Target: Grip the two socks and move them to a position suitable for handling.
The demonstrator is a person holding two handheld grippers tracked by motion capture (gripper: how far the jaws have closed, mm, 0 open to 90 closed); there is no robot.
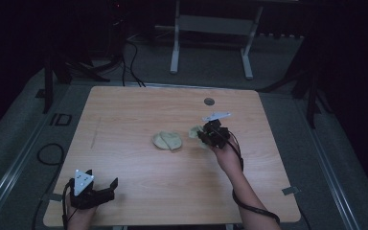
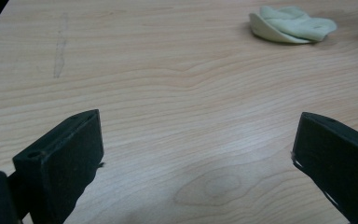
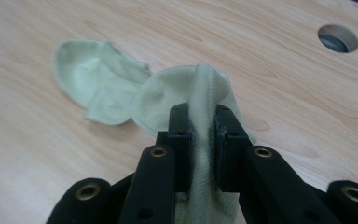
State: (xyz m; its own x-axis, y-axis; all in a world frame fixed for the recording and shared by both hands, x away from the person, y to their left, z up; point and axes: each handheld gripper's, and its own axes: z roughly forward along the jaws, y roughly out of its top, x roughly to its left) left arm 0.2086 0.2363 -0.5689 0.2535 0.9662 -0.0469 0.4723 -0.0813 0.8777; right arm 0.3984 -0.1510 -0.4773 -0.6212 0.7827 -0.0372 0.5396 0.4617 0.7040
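The left gripper (image 1: 106, 184) rests at the near left edge of the worktop (image 1: 124, 124), jaws spread wide with nothing between them. The right gripper (image 3: 200, 126) is clamped on a pale green sock (image 3: 205, 93), pinching a ribbed fold; the sock is lifted off the worktop. A second pale green sock (image 3: 98, 79) lies crumpled on the worktop just beyond and left of this gripper. A cable hole (image 3: 338, 38) sits farther off, to its right.

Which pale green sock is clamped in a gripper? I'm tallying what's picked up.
The sock nearer the table's round hole, pinched in the right gripper. The other sock lies loose mid-table, untouched.
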